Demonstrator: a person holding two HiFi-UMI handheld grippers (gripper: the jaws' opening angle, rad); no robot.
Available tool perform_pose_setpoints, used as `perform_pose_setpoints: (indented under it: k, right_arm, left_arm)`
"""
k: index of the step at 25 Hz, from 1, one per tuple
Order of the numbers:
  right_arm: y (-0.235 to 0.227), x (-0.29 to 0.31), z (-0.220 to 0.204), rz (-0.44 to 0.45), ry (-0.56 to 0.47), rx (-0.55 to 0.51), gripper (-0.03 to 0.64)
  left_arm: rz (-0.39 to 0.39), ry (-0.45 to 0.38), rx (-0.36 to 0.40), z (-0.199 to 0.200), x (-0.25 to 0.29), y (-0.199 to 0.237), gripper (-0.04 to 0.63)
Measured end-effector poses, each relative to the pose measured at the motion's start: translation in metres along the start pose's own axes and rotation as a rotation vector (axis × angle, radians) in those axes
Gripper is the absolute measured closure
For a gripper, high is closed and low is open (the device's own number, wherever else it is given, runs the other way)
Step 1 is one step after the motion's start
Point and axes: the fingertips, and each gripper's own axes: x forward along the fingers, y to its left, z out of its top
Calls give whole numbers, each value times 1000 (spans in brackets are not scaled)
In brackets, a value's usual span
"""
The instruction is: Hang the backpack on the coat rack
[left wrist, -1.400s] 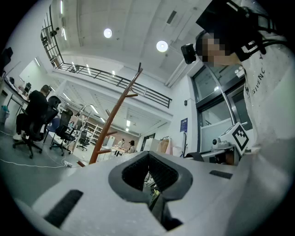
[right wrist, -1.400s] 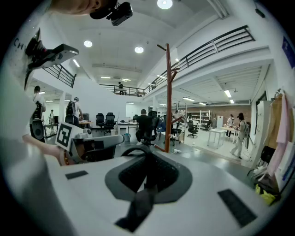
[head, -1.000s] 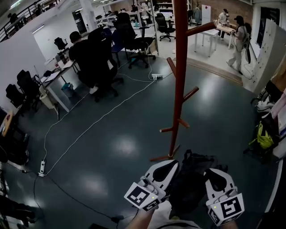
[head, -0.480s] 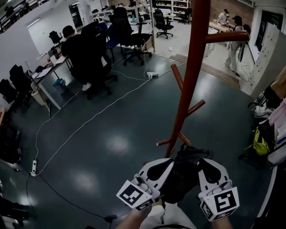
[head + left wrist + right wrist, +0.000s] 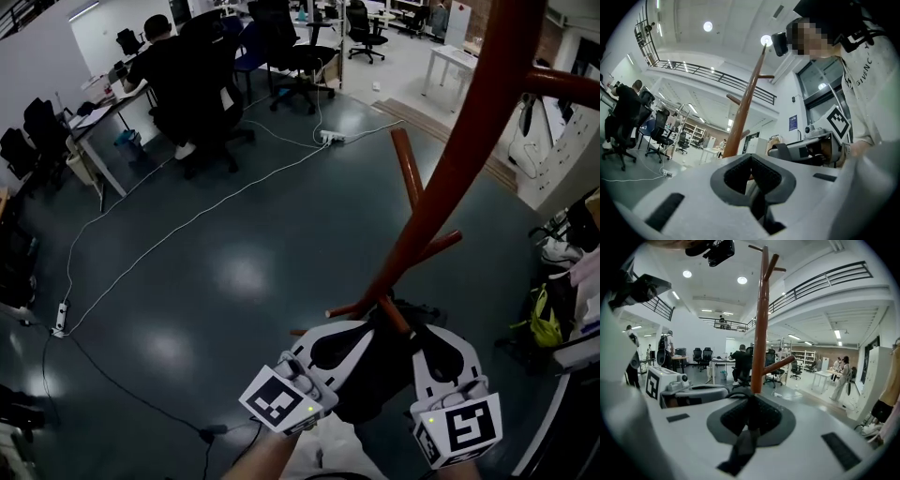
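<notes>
The right gripper's (image 5: pixel 751 398) jaws are gripping a black strap (image 5: pixel 740 446) of the backpack (image 5: pixel 370 380), the left gripper's (image 5: pixel 751 157) jaws are pinching it likewise, and it is hanging between them at the near foot of the rack (image 5: pixel 445 159), whose low peg (image 5: pixel 394 314) is jutting over it, a cable (image 5: pixel 187 225) trailing left.

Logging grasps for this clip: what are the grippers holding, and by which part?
The black backpack, hanging between both. The right gripper is shut on a black strap; the left gripper seems shut on a strap too, less clearly.
</notes>
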Motion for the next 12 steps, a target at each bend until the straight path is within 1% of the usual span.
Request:
perform_pose_setpoints:
  k: [7,12]
  right_arm:
    - [-9,36,5,34,55,-38,588]
    - [-8,59,2,66,120,-113,588]
  left_arm:
    - [22,-6,-16,1,8,23,584]
    - [56,-19,-35,1,10,43,584]
